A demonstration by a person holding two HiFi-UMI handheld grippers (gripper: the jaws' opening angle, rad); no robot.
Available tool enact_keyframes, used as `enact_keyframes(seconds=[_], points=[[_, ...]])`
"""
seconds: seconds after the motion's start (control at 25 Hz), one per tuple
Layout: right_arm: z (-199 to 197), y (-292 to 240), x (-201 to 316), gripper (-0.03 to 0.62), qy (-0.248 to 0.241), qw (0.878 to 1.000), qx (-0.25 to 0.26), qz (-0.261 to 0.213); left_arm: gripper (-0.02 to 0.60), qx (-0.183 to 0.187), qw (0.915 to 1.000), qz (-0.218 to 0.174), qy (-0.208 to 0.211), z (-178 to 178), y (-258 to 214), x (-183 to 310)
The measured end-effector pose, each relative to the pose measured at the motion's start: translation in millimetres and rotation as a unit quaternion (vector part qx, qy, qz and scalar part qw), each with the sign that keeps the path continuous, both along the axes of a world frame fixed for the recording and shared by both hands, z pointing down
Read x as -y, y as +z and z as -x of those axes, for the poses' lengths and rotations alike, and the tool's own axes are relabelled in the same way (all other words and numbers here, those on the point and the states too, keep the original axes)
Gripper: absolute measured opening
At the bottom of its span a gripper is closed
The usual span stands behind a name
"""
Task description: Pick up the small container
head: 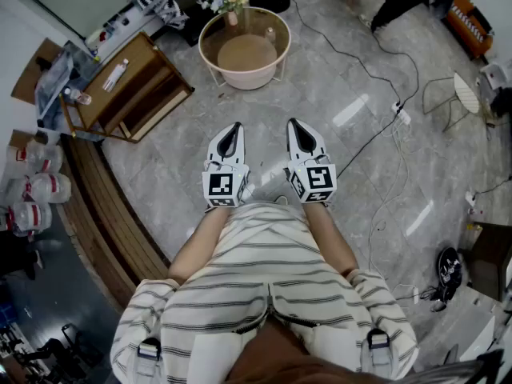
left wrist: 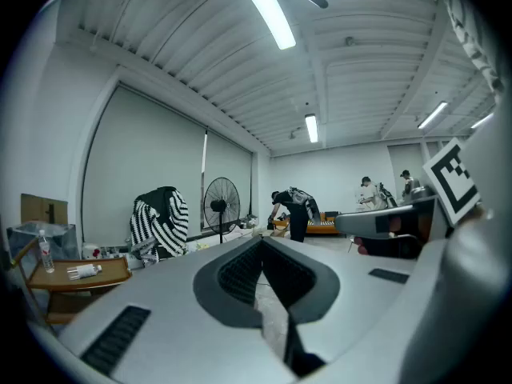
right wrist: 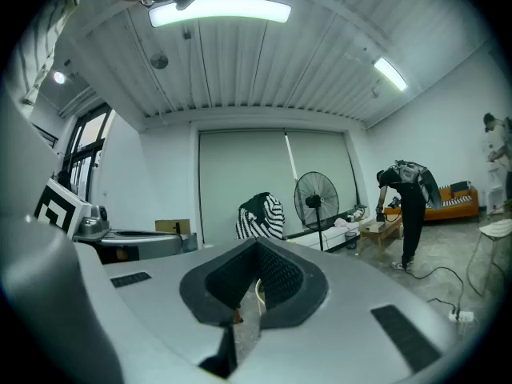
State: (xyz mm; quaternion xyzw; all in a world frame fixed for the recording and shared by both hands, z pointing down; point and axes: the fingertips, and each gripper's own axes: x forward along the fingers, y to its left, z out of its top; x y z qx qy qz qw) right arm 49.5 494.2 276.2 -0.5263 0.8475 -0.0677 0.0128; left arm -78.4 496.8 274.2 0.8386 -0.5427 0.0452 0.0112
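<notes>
Both grippers are held level and side by side in front of the person's striped shirt, above the floor. My left gripper [head: 234,127] [left wrist: 262,243] has its jaws together with nothing between them. My right gripper [head: 293,123] [right wrist: 256,248] is shut too, and empty. Ahead of both stands a round glass-topped table [head: 210,30] with a pale basket base. A small clear container [head: 270,34] stands on its top near the right rim, well beyond the fingertips. A vase of flowers [head: 233,0] sits at the table's far edge.
A wooden side table [head: 148,58] with a bottle [head: 116,74] stands at the left, beside a wooden bench edge [head: 104,206]. Cables and a power strip [head: 401,114] trail over the grey marble floor at the right. A fan [left wrist: 220,202] and people stand far off.
</notes>
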Motion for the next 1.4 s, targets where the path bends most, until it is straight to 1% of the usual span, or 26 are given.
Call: enact_keyframes(seconds=[0.28, 0.56, 0.72, 0.92, 1.04, 1.12, 1.24, 1.4], points=[[-19.4, 1.0, 3.3, 0.011, -0.021, 0.999, 0.04, -0.004, 0.002, 0.001, 1.0, 0.007, -0.005, -19.8, 8.5, 2.3], [-41.7, 3.0, 1.7, 0.011, -0.026, 0.999, 0.024, -0.007, 0.002, 0.003, 0.9999, -0.013, -0.005, -54.8, 1.3, 7.8], [-44.9, 5.1, 3.1, 0.011, -0.032, 0.999, 0.018, -0.007, 0.002, 0.003, 1.0, -0.007, 0.005, -70.7, 6.3, 3.6], [-46.3, 10.9, 19.2, 0.012, -0.035, 0.999, 0.013, -0.005, 0.002, 0.0, 1.0, 0.008, 0.004, -71.3, 21.1, 15.2], [-48.9, 19.7, 39.9, 0.011, -0.045, 0.999, 0.011, -0.001, 0.002, -0.006, 0.9999, 0.007, 0.006, -71.2, 28.7, 34.5], [-51.1, 24.1, 60.5, 0.012, -0.052, 0.999, 0.009, 0.001, 0.002, -0.014, 0.9999, 0.008, 0.002, -70.8, 32.3, 56.5], [-52.3, 24.5, 100.7, 0.012, -0.05, 0.999, 0.002, 0.001, 0.002, -0.024, 0.9997, 0.009, -0.006, -68.6, 34.9, 99.1], [-44.3, 19.1, 163.4, 0.012, -0.056, 0.998, 0.006, -0.002, 0.002, -0.034, 0.9993, 0.015, 0.001, -66.9, 35.4, 160.5]])
